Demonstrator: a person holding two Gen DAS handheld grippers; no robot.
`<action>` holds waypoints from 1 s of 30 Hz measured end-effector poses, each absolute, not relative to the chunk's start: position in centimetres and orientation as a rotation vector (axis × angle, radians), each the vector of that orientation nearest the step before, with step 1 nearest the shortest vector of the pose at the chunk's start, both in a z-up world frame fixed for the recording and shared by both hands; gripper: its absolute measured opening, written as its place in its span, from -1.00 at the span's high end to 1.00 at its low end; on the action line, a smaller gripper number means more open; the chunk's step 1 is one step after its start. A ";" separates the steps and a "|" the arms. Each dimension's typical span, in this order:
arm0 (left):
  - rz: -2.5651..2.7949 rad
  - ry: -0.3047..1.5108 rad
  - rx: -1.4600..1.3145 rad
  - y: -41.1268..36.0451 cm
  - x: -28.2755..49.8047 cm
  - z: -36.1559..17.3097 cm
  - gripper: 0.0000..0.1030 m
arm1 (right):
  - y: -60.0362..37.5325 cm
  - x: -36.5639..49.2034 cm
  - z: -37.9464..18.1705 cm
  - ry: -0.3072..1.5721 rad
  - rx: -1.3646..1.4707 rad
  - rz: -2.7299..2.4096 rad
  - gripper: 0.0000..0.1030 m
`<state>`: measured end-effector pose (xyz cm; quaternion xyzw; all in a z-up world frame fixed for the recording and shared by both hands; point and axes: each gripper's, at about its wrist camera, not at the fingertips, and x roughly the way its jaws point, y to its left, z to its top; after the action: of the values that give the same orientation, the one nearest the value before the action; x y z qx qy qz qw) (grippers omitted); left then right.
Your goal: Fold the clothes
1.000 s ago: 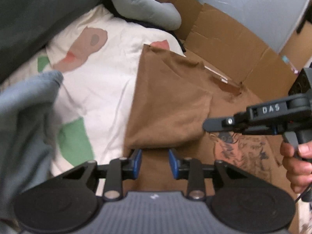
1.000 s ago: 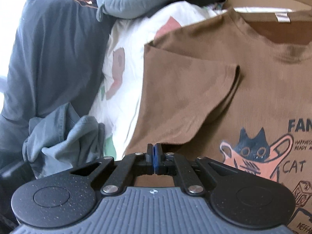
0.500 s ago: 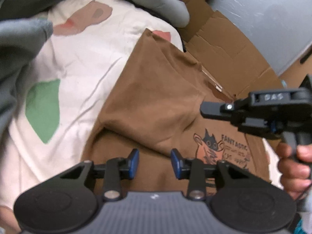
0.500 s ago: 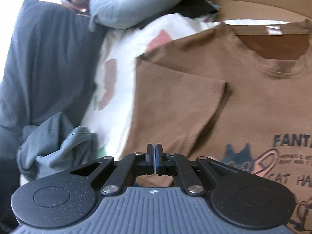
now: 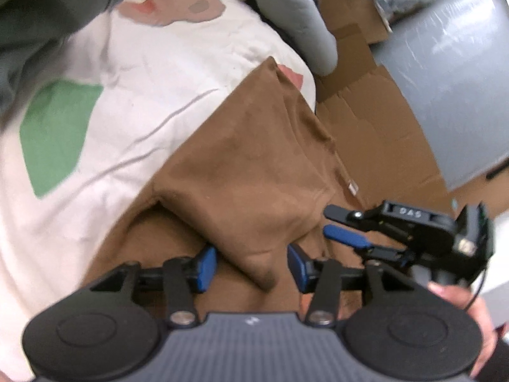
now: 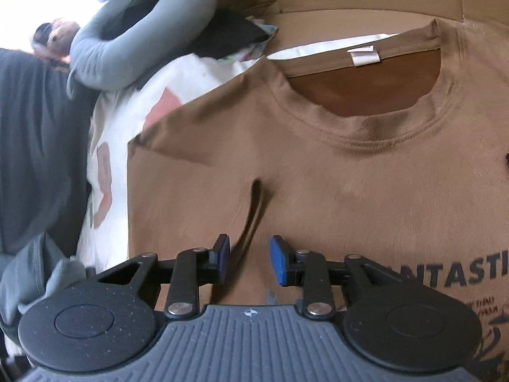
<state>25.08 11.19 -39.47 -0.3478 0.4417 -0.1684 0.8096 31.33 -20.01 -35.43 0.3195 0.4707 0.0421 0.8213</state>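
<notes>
patterned white sheet (image 5: 165,102), flattened cardboard (image 5: 375,133), grey pillow (image 6: 140,41)

Home bedroom: patterned bedsheet (image 5: 165,73), cardboard boxes (image 5: 375,121), strewn clothes (image 6: 35,146).

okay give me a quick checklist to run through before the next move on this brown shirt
1. Left claw open: ok, blue pads apart.
2. Right claw open and let go: ok, nothing between its pads.
3. Sleeve folded in over the shirt: ok, it lies on the front.
4. Sleeve lying flat: not ok, a raised crease runs ahead of the right claw.
5. Collar flat, tag showing: ok.
6. Bottom hem straight: cannot tell, out of view.
</notes>
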 end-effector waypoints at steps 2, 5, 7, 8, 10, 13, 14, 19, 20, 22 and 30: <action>-0.360 0.948 -0.808 11.2 24.9 -39.9 0.16 | -20.2 31.8 -35.7 0.993 0.689 0.084 0.42; -0.363 0.987 -0.839 10.8 24.8 -40.5 0.85 | -20.4 32.6 -36.0 0.984 0.689 0.071 0.39; -0.360 1.005 -0.854 11.0 24.7 -40.5 0.89 | -20.4 33.0 -36.2 0.979 0.677 0.072 0.39; -0.356 1.009 -0.854 11.0 24.6 -40.3 0.89 | -20.4 33.3 -36.2 0.978 0.671 0.071 0.45; -0.345 1.016 -0.843 11.2 24.4 -39.8 0.90 | -20.3 33.5 -36.2 0.980 0.654 0.066 0.65; -0.349 1.008 -0.864 11.3 24.1 -38.9 0.91 | -20.2 33.8 -36.1 0.980 0.631 0.061 0.93; -0.346 1.007 -0.868 11.4 24.0 -38.6 0.91 | -20.2 33.9 -36.0 0.979 0.624 0.061 0.96; -0.364 1.006 -0.912 12.2 23.7 -37.3 0.91 | -20.0 34.1 -35.5 0.972 0.593 0.063 0.97; -0.375 1.007 -0.912 12.2 23.8 -37.0 0.91 | -19.9 34.2 -35.4 0.970 0.587 0.063 0.97; -0.392 1.016 -0.913 12.3 23.9 -36.8 0.90 | -19.8 34.3 -35.2 0.968 0.575 0.064 0.98; -0.324 1.010 -0.875 14.8 22.3 -36.7 0.74 | -19.6 34.4 -34.4 0.959 0.530 0.062 0.93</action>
<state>22.34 14.85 -36.70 -0.4037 0.4662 -0.1497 0.7728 34.44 -19.62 -34.42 0.2519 0.4560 0.0296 0.8531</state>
